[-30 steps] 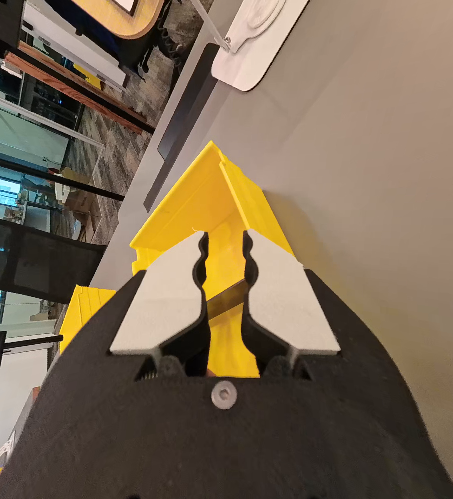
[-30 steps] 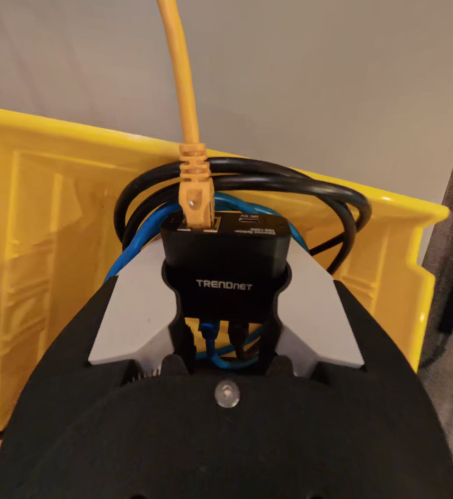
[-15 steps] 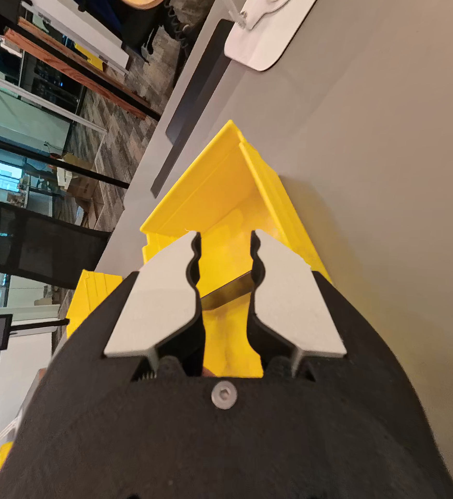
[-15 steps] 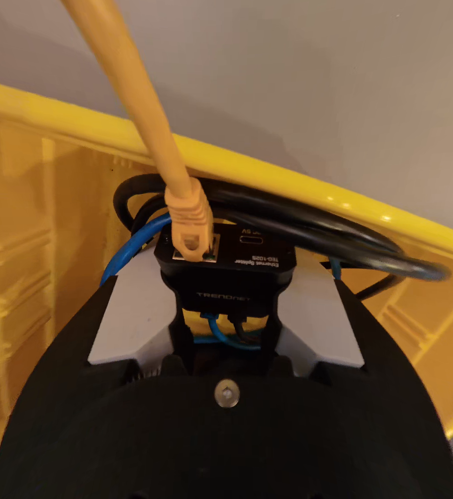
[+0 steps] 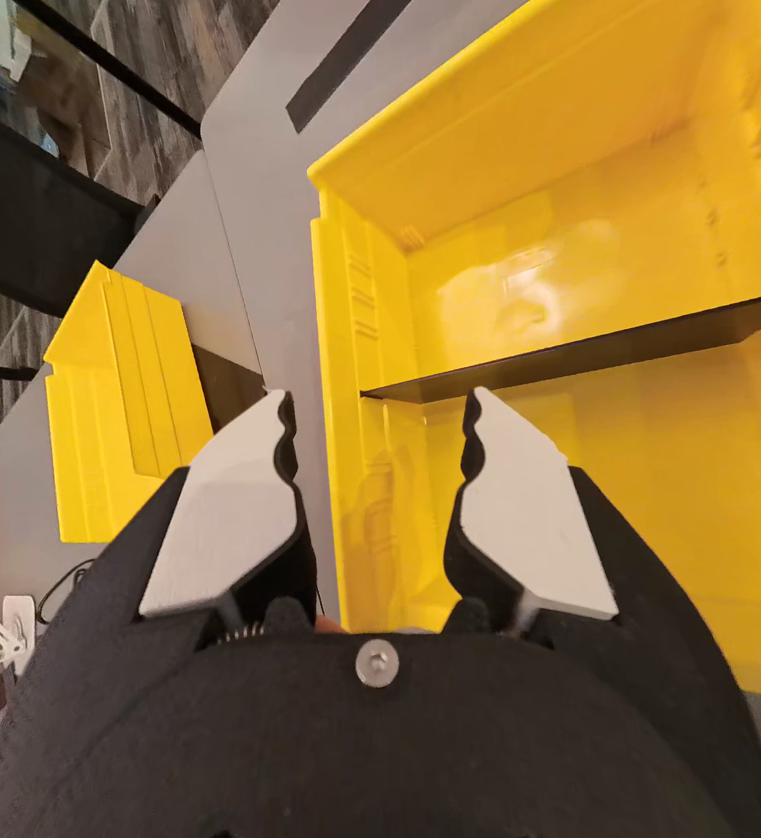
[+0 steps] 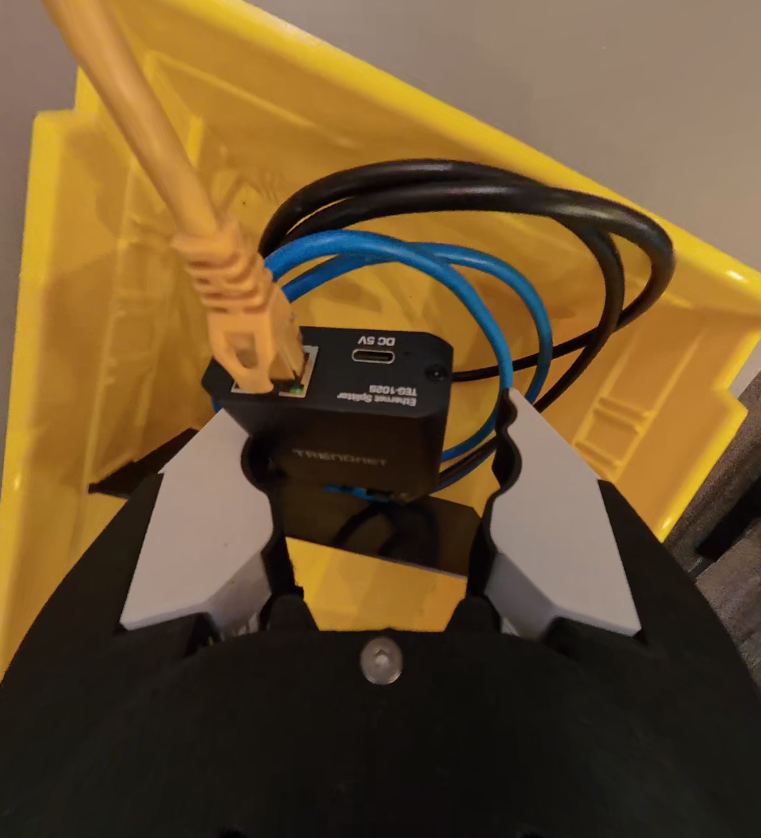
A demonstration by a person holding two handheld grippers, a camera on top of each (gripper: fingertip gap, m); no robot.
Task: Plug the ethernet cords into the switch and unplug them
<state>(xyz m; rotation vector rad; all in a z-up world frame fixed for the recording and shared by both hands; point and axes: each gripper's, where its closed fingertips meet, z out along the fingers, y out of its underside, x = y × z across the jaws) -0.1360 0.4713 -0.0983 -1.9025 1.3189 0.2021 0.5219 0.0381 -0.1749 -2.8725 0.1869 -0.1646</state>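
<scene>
In the right wrist view the black switch (image 6: 351, 408) sits in a yellow bin (image 6: 97, 317), between the fingers of my right gripper (image 6: 369, 410). The jaws are open: a gap shows between the switch and the right finger (image 6: 546, 476). A yellow ethernet cord (image 6: 233, 290) is plugged into the switch's left port and runs up and left out of view. Blue (image 6: 414, 254) and black (image 6: 505, 190) cords loop behind the switch. My left gripper (image 5: 376, 399) is open and empty over the near corner of a yellow bin (image 5: 551, 158).
A black divider (image 5: 596, 353) crosses the bin in the left wrist view. A second yellow bin (image 5: 111, 408) stands to its left on the grey table (image 5: 256, 181). A white bracket (image 5: 2, 630) sits at the left edge. Dark floor lies beyond the table. The grippers' ends are close to 80 cm from one another.
My right gripper has opened and let go of the switch, which now sits tilted in the bin. My left gripper has opened wider and moved closer to the bin's near corner.
</scene>
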